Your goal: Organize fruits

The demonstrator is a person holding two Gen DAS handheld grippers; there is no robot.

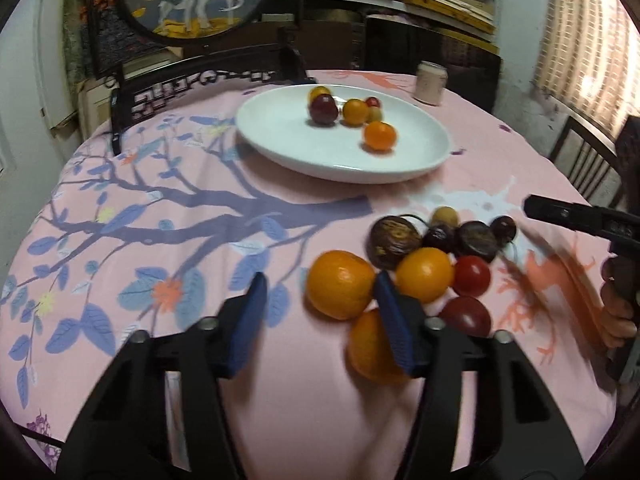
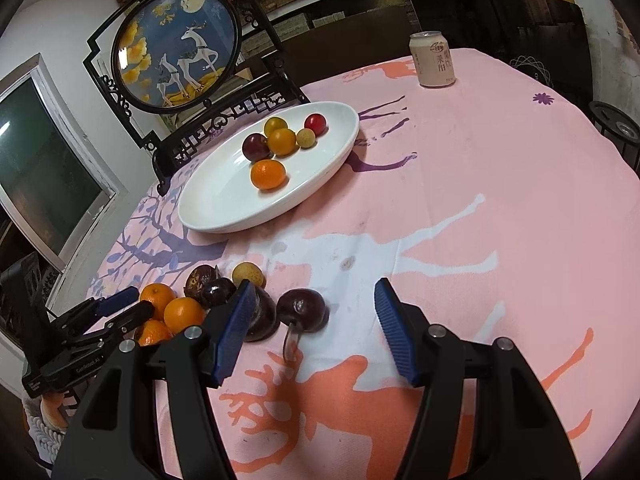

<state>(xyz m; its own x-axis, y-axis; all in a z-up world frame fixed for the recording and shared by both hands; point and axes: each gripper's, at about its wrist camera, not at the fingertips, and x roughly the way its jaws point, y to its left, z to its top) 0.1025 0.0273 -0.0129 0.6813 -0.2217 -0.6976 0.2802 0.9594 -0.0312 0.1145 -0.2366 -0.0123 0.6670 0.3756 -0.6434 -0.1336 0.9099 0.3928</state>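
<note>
Loose fruit (image 1: 424,256) is clustered on the pink tablecloth (image 1: 160,208), near the white plate (image 1: 280,148). The left gripper (image 1: 320,320) is seen apart and empty beside an orange (image 1: 340,284); the right gripper (image 2: 312,328) is seen apart beside a dark plum (image 2: 302,309). Round fruit may be nudged and rolled away.

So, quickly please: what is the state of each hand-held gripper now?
Left hand-held gripper: open, holding nothing, beside the oranges.
Right hand-held gripper: open, holding nothing.

Bare cloth (image 2: 500,208) lies open between the fruit cluster (image 2: 224,300) and white plate (image 2: 216,208).
</note>
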